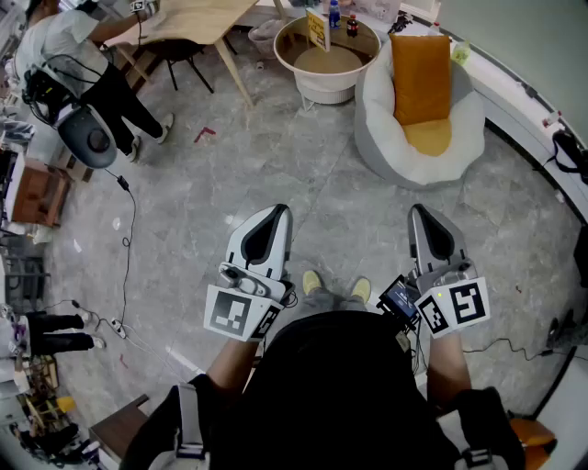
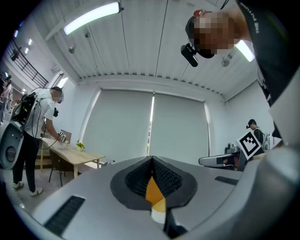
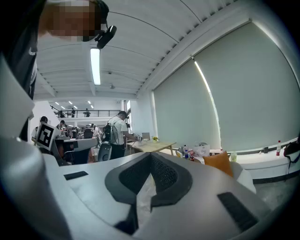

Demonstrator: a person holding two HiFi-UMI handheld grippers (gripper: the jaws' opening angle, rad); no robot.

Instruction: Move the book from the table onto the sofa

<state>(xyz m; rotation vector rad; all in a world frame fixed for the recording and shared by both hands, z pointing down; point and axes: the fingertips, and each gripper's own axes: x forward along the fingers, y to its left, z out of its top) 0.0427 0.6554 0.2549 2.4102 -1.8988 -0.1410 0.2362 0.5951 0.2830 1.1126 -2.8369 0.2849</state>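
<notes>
We face the sofa [image 1: 418, 138], left tongs [image 1: 278, 213] and right tongs [image 1: 419, 211] closed, empty (approach step); next, fetch the book [image 1: 317, 29] from the bench [image 1: 323, 89] beside it.

You've got one left gripper [image 1: 276, 216], one right gripper [image 1: 420, 216], one sofa [image 1: 378, 138], one orange cushion [image 1: 421, 78], one round table [image 1: 326, 62], perhaps two bottles [image 1: 333, 14].
</notes>
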